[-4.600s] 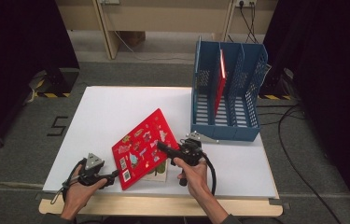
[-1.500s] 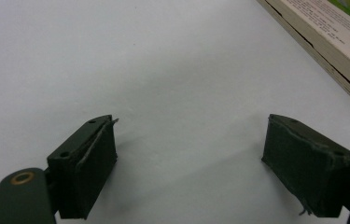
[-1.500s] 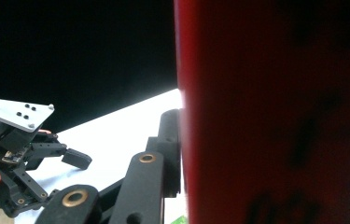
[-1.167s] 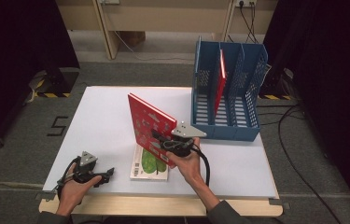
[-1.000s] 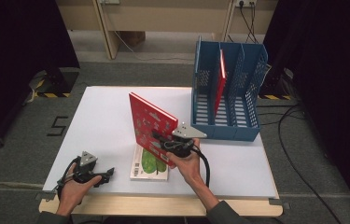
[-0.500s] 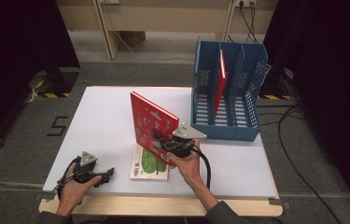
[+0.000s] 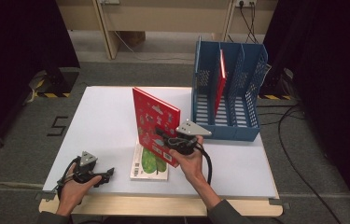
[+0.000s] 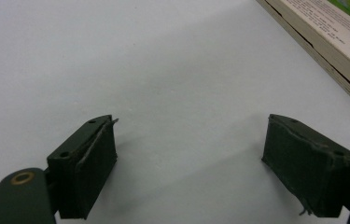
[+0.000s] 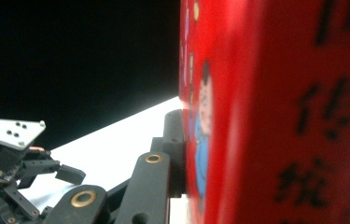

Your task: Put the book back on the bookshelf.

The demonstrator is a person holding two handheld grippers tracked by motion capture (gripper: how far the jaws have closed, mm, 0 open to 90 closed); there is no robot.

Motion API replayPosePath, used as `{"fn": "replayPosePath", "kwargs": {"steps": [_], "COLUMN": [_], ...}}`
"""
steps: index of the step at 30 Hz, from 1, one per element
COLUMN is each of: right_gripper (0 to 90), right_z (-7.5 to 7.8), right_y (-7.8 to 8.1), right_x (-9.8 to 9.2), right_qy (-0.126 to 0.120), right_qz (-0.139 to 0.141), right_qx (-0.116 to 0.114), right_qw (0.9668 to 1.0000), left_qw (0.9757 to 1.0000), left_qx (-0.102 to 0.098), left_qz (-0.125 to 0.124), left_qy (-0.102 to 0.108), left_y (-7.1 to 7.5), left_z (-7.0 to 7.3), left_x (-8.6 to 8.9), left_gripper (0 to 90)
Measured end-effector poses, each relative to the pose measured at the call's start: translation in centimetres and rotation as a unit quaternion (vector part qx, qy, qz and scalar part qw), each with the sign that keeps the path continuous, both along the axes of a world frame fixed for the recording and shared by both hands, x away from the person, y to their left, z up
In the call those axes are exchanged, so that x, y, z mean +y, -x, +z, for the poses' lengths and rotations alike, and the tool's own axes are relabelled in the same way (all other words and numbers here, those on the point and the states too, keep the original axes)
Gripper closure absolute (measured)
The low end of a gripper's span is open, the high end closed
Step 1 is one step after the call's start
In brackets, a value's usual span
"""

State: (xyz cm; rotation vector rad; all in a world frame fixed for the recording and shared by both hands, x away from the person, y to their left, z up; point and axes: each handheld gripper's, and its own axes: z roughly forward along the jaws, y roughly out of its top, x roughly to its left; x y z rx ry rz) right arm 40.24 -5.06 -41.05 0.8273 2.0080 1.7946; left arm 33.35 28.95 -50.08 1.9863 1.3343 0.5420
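Right gripper [image 7: 171,142] is clamped on the red book [image 7: 154,122], which stands upright on its lower edge near the middle of the table [image 7: 102,116], over the green book [image 7: 150,164] lying flat beneath it. Its jaws have just been closing, and the cover sits pinched between them. The right gripper view brings in what the high view cannot: the black pad pressed flat against the red cover [image 9: 275,116] (printed figures and dark characters, blurred close up). At two o'clock from the book stands the blue file rack [image 7: 228,126], another red book in its slot. Down at seven o'clock rests the left gripper [image 7: 99,175], jaws apart; its own view shows bare white table [image 8: 163,70] between them and the flat book's edge [image 8: 322,51] at one o'clock.
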Motion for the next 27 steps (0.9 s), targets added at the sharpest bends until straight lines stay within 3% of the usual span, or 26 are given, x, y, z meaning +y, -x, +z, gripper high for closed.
{"fn": "replayPosePath", "kwargs": {"steps": [13, 27], "right_gripper": [79.6, 79.6], "right_z": [2.3, 4.7], "right_y": [0.7, 3.0], "right_x": [-2.8, -8.6], "right_qy": [-0.006, -0.013], "right_qz": [-0.008, -0.038], "right_qx": [-0.011, -0.033], "right_qw": [0.9999, 0.9987], "left_qw": [1.0000, 1.0000], "left_qx": [0.000, 0.000], "left_qz": [0.000, 0.000], "left_qy": [0.000, -0.001], "left_y": [0.0, 0.0], "left_z": [0.0, 0.0], "left_x": [0.0, 0.0], "left_gripper": [15.8, 15.8]}}
